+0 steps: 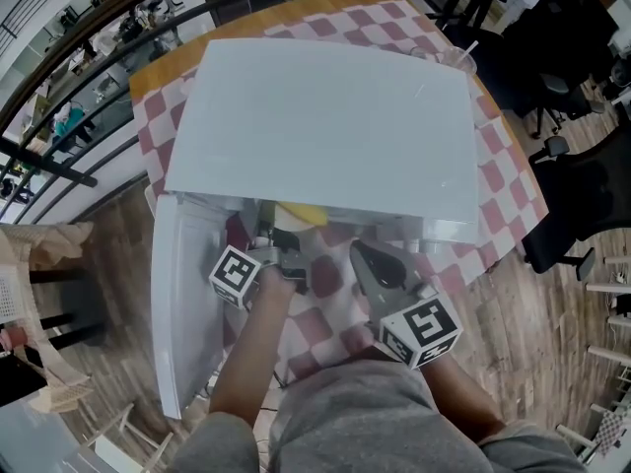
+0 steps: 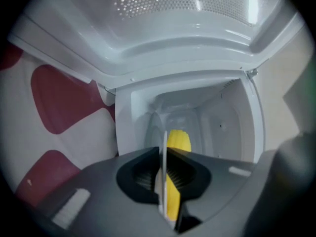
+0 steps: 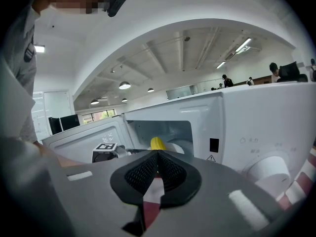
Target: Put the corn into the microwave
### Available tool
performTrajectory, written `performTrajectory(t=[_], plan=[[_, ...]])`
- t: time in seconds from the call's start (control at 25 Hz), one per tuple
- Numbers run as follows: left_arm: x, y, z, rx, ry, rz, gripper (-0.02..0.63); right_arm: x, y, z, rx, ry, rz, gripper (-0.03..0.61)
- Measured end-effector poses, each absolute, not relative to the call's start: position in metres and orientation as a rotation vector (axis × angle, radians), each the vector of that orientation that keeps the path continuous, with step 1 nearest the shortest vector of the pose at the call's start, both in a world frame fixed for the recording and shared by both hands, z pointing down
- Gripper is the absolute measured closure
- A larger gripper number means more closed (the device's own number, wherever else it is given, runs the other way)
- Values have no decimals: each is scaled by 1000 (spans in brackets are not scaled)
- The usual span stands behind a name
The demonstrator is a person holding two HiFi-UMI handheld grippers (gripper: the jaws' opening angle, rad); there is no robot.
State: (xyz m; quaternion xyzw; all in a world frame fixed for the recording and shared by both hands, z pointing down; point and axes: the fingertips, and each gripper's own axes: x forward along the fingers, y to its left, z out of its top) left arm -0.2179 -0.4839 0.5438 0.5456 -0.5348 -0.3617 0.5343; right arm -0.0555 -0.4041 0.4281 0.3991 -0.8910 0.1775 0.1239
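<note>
My right gripper [image 3: 158, 174], nearest me at five o'clock, has its fingers pressed together on nothing. My left gripper [image 2: 163, 181] clamps a white plate [image 3: 176, 147] by its rim. The corn [image 2: 178, 141] lies on it at twelve o'clock, inside the open microwave [image 2: 232, 127].

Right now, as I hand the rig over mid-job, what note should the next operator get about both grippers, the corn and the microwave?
Left gripper: shut on the rim of a thin white plate, seen edge-on, which carries the yellow corn cob. It is held at the mouth of the white microwave.
Right gripper: shut, nothing between its jaws, in front of the microwave.
Done: the microwave door is open and the corn is at the opening; how deep it sits I cannot tell.
Left: slide the plate in, set it down, release, withdraw; probably close the door after.
</note>
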Motion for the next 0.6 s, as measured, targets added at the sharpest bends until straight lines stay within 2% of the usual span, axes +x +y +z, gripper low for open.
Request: performTrajectory(t=[0.6], plan=[[-224,-486,539,1385,-1374,-769,577,-56,-401,426,1154,-2602,498,581]])
